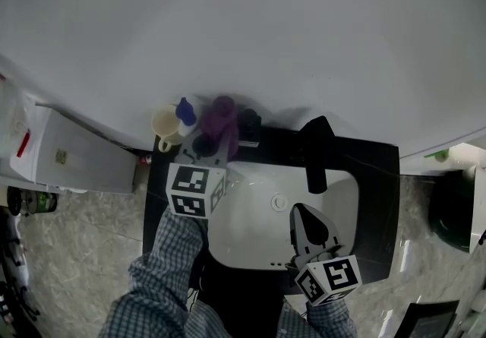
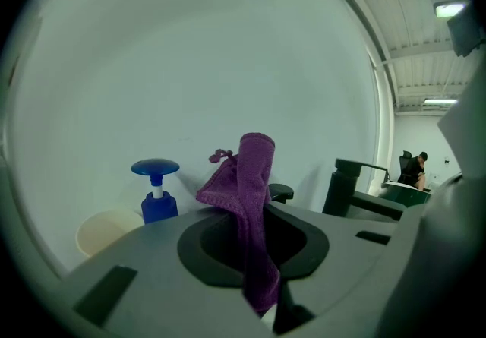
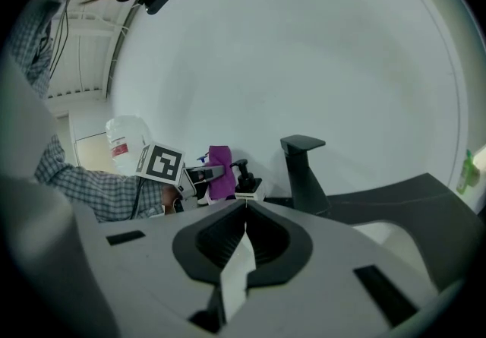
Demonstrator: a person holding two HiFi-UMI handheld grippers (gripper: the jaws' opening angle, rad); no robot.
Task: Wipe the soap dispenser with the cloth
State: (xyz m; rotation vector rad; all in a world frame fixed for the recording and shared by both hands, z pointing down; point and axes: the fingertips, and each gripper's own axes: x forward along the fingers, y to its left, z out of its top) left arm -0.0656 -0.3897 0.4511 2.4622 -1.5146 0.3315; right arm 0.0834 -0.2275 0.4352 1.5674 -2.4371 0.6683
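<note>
Purple cloth (image 2: pixel 255 192), black faucet (image 1: pixel 316 150)

Basin (image 1: pixel 250 226) open; faucet (image 1: pixel 315 153), cup (image 1: pixel 165 124) crowd its rear.

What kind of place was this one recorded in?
Probably a washroom vanity: a white sink in a black counter, a black tap and a blue soap dispenser by the wall. The open hall beyond suggests a mock-up.

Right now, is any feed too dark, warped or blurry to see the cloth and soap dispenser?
Head view: even light, cloth clear, but the black soap dispenser blends into the dark counter. Left gripper view: strong fisheye, dark rim; cloth sharp, hiding most of the dispenser. Right gripper view: same warp; both small yet sharp.
</note>
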